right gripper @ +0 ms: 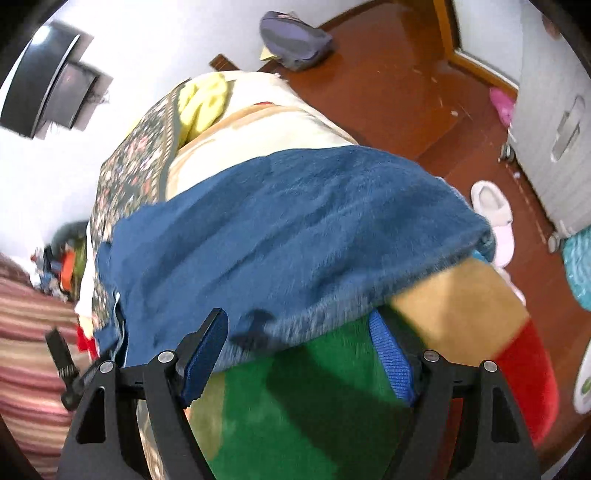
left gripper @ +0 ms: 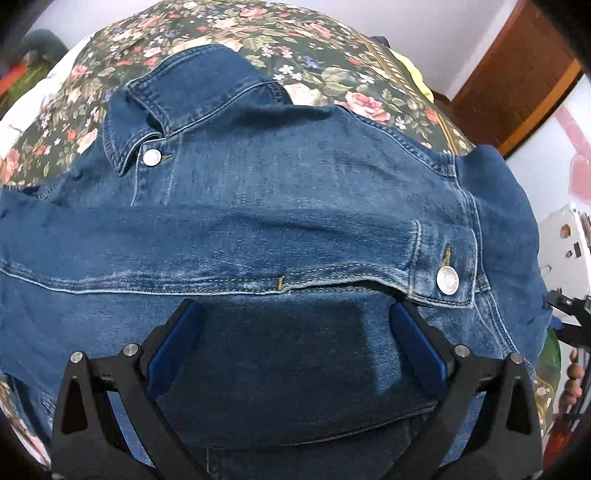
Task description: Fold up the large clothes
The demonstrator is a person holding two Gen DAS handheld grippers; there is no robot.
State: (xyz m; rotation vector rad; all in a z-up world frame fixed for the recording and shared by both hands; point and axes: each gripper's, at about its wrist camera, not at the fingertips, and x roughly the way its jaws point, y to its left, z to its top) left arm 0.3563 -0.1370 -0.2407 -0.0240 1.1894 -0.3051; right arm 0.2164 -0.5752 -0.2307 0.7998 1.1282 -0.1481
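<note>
A blue denim jacket (left gripper: 258,206) lies on a bed with a dark floral bedspread (left gripper: 229,33). Its collar is at the upper left and one sleeve is folded across the front, cuff with a metal button at the right. My left gripper (left gripper: 295,314) is open, its blue pads spread just above the jacket below the folded sleeve, holding nothing. In the right wrist view the jacket's edge (right gripper: 288,229) hangs over the bed's side. My right gripper (right gripper: 299,325) is open, with the denim edge lying between its fingers, over a green, tan and red blanket (right gripper: 295,387).
A yellow cloth (right gripper: 203,99) lies far up the bed. On the wooden floor (right gripper: 388,81) are a grey bag (right gripper: 291,40), white slippers (right gripper: 491,206) and a white cabinet (right gripper: 554,122). A dark screen (right gripper: 48,81) hangs on the wall. Clutter sits at the left.
</note>
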